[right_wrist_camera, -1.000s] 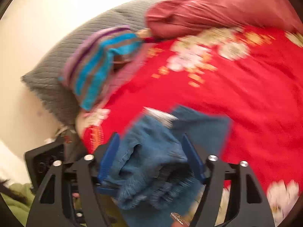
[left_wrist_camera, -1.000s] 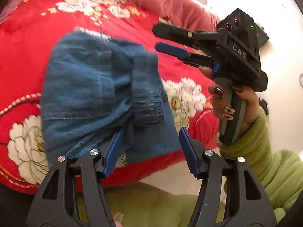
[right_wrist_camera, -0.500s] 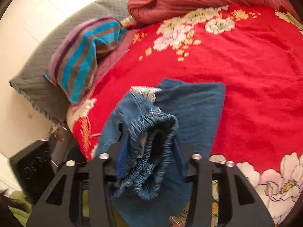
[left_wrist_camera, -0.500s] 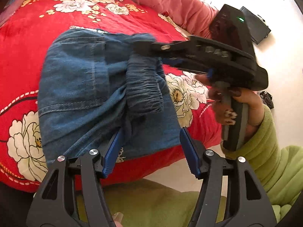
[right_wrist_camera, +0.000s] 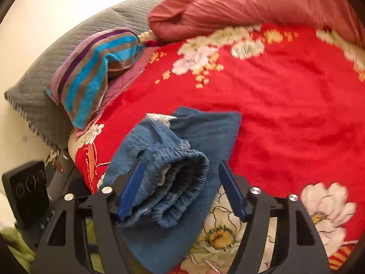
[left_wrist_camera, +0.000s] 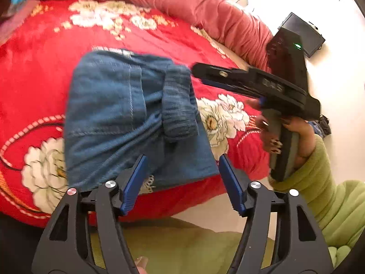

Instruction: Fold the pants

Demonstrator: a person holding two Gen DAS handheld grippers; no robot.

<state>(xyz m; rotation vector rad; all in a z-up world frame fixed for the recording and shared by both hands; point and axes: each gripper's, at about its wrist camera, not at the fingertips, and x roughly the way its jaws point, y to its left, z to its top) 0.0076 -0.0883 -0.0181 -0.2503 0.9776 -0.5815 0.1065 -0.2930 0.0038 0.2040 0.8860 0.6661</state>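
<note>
Right hand-held gripper (right_wrist_camera: 180,189) just reopened around bunched waistband of denim pants (left_wrist_camera: 127,118) on bed (left_wrist_camera: 34,68); left hand-held gripper (left_wrist_camera: 182,182) open, empty. Best flattened before next fold.

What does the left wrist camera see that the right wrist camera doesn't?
Only the left wrist view shows the right gripper from outside, the hand in a green ribbed sleeve holding it, and a black box on the pale floor.

Only the right wrist view shows the grey quilted pillow and the blue, brown and purple striped cloth.

Both show the folded blue denim pants, the red flowered blanket and the pink quilt.
</note>
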